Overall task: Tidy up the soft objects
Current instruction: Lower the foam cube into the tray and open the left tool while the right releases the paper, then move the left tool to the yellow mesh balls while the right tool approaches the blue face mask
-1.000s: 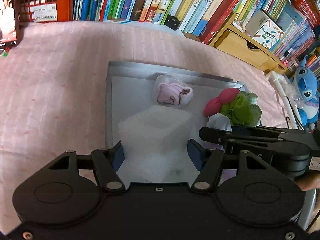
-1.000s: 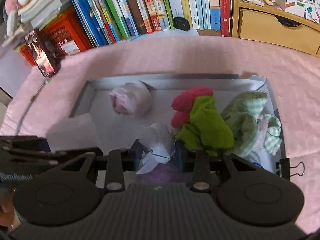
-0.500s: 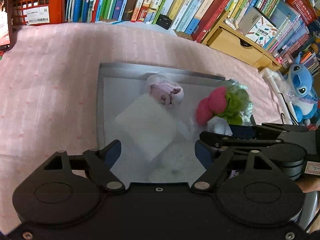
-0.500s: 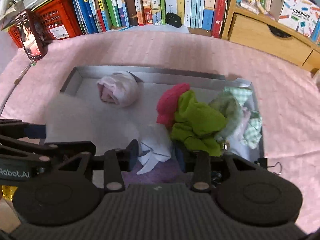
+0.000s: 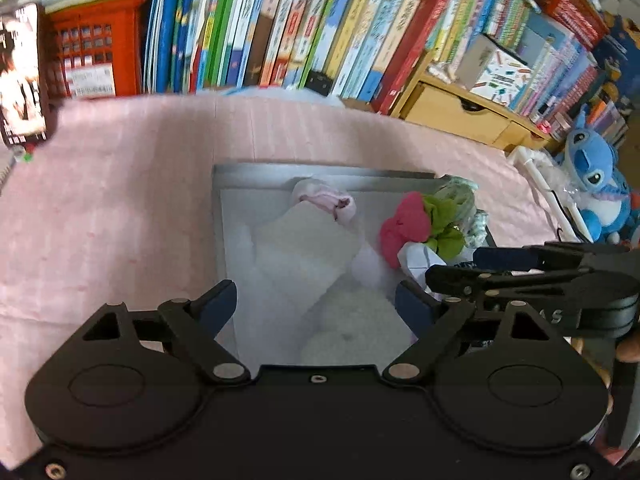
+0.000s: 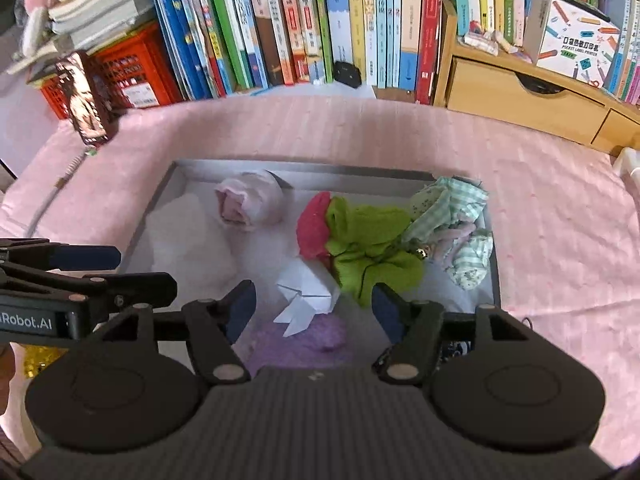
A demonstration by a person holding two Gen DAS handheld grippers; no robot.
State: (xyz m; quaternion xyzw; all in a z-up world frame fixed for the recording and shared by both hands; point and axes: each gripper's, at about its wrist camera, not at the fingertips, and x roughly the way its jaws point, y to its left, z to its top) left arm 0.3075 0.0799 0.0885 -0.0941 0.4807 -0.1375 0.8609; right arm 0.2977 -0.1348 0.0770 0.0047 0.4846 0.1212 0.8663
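- Left wrist view: my left gripper [image 5: 316, 300] stands spread, jaws just opened, gripping nothing. Below it a white cloth [image 5: 308, 252] lies blurred in the grey tray [image 5: 320, 171], near a pink roll [image 5: 326, 200].
- Right wrist view: my right gripper [image 6: 314, 306] is spread, jaws just opened; the white folded paper [image 6: 306, 294] lies between them, unpinched, beside the green cloth [image 6: 370, 240].

I see a grey tray [image 6: 496, 280] on pink bedding [image 6: 560, 240]; inside, a green cloth [image 6: 372, 240], red cloth [image 6: 314, 228] (rolled), mint-checked cloth [image 6: 460, 216] at its right edge.
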